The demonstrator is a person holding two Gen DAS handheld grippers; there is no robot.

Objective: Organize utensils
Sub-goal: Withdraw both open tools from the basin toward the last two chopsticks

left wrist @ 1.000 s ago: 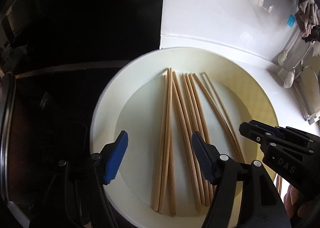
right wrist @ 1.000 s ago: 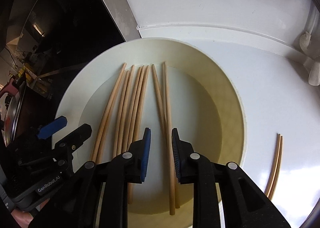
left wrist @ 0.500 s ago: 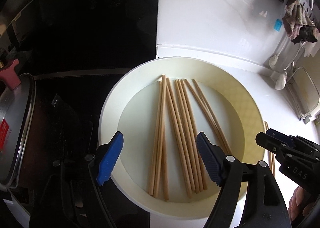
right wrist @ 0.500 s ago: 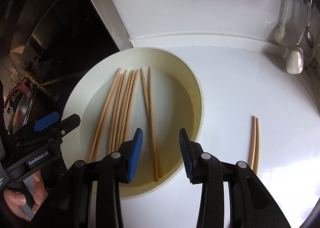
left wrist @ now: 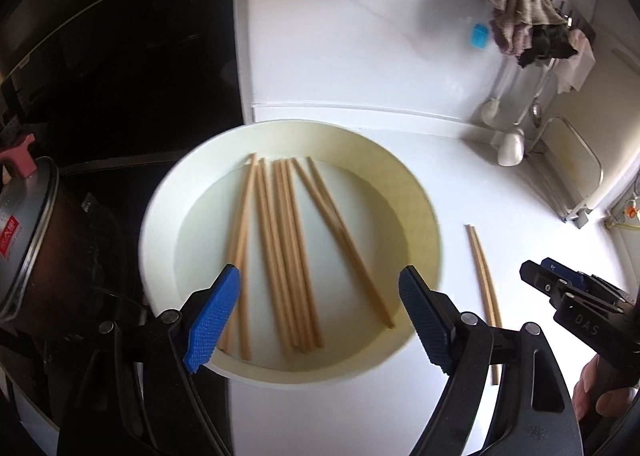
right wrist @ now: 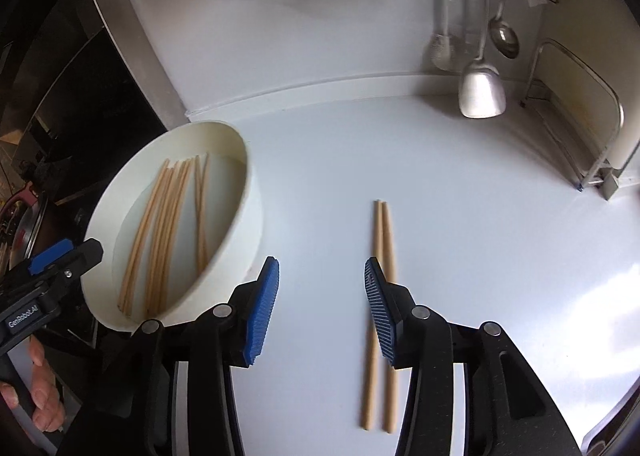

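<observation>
Two maker's marks on the gripper bodies

In the right wrist view, white lettering "GenRobot.AI" runs along the black body of the left gripper [right wrist: 52, 260], at the left edge above the person's fingers. In the left wrist view, the black body of the right gripper [left wrist: 560, 276] carries raised letters "DAS". A red label with white marks sits on the metal pot lid [left wrist: 24, 240] at far left, too small and blurred to read.
</observation>
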